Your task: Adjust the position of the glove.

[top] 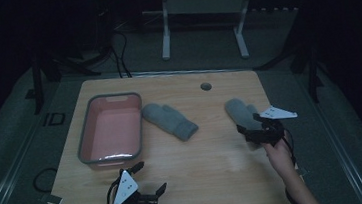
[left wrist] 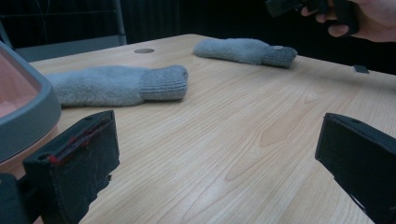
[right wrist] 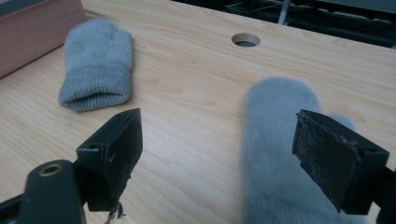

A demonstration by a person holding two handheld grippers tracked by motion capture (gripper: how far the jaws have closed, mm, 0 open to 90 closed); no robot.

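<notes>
While both jaws gape empty: two grey mittens [top: 170,121] beside pink bin [top: 112,159], table hole [top: 205,86] beyond.

I see two grey fuzzy mittens on the wooden table. The first mitten [top: 170,121] [left wrist: 116,85] [right wrist: 97,63] lies flat just beside the pink bin's [top: 110,131] right wall, its rounded tip toward the bin's far corner and its ribbed cuff angled toward me and to the right. The second mitten [top: 240,111] [left wrist: 245,50] [right wrist: 280,154] lies flat well apart, on the table's right side, tip pointing away from me, thumb on its right edge, cuff end nearest me.
</notes>
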